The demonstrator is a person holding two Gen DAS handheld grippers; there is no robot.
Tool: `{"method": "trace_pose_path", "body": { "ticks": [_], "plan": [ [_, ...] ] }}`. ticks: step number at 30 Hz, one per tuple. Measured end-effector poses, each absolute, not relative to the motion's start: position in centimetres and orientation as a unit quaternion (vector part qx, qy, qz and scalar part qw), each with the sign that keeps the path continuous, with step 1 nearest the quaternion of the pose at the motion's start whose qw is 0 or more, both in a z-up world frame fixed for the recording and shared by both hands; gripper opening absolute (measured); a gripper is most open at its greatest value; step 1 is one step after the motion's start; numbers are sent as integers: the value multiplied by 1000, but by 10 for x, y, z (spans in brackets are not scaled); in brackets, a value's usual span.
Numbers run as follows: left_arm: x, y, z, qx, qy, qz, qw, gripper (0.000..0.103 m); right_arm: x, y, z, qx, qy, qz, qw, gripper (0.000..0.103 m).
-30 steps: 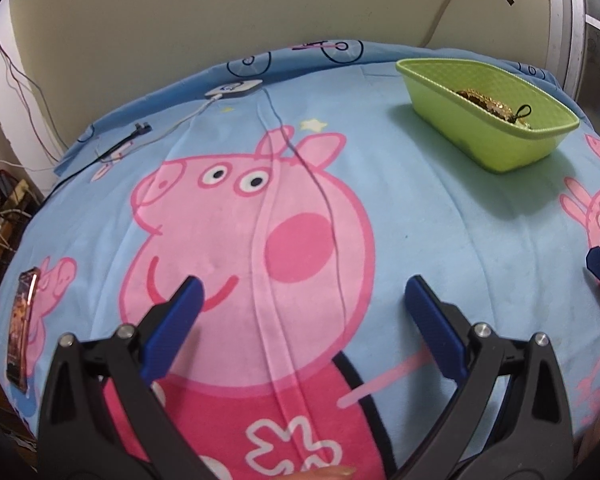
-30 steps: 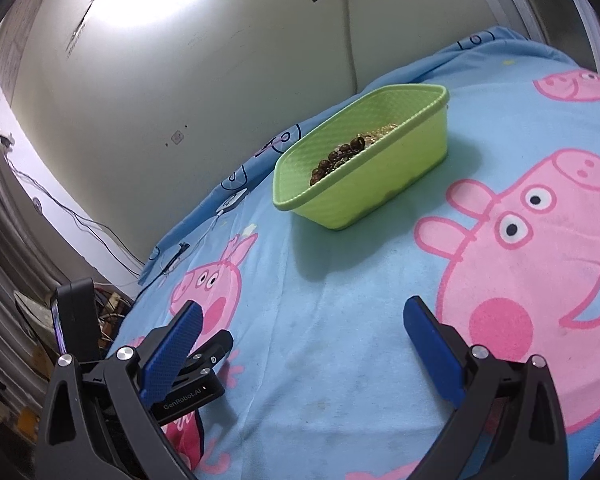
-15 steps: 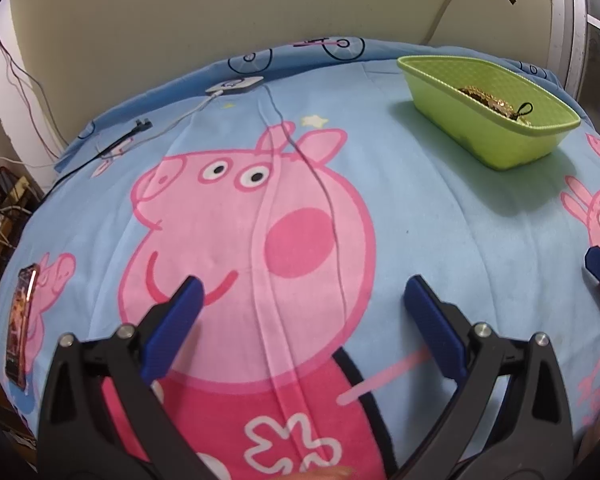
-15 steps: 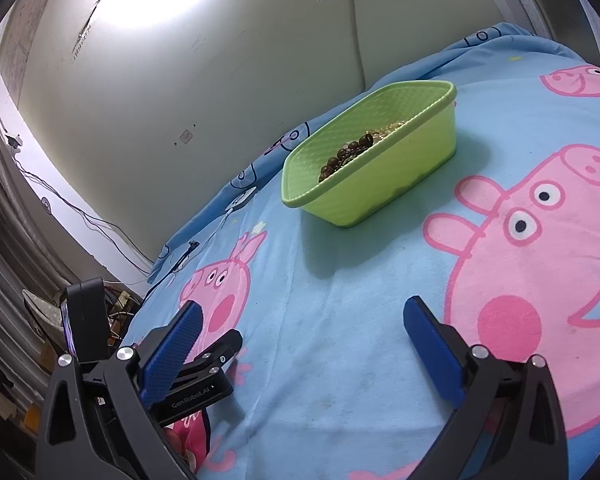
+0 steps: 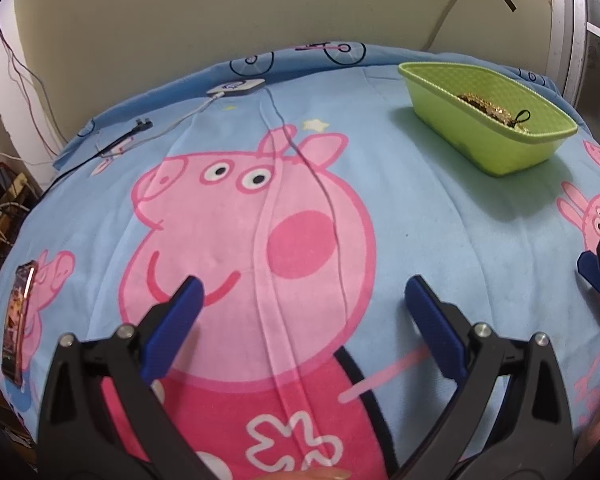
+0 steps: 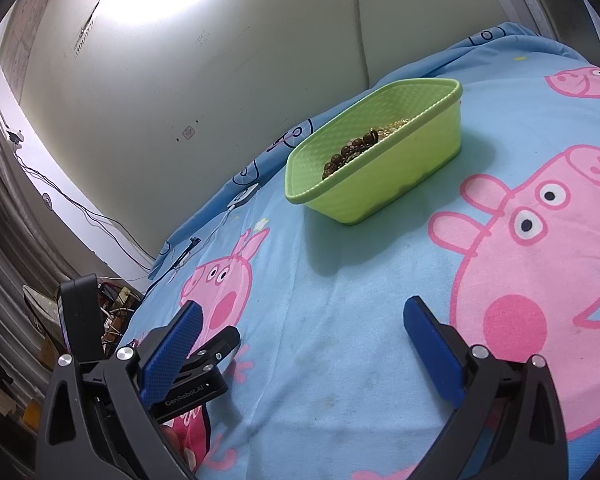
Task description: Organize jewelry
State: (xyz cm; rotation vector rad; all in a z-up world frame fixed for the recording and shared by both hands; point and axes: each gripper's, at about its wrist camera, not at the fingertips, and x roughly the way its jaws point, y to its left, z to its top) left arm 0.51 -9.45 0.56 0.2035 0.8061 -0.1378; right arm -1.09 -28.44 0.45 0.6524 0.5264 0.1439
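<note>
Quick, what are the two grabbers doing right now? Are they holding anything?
Left gripper: open, holding nothing.
Right gripper: open, holding nothing.

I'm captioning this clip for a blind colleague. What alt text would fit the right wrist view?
A lime green plastic basket holding brown beads and a gold chain sits on a blue cartoon-pig bedsheet near a cream wall. In the foreground the right gripper is open and empty, with the left gripper partly visible at lower left.

basket (image 5: 512,156) on blanket (image 5: 420,208), far right | beads (image 6: 350,150) in basket | phone (image 5: 18,316) left edge
</note>
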Motion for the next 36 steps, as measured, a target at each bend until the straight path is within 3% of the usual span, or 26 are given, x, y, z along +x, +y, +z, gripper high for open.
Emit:
{"method": "trace_pose_path", "body": {
  "ticks": [36],
  "plan": [
    [0, -100, 6, 118, 379, -60, 916, 97, -15, -277, 5, 318, 254, 66, 911, 83]
  ]
}}
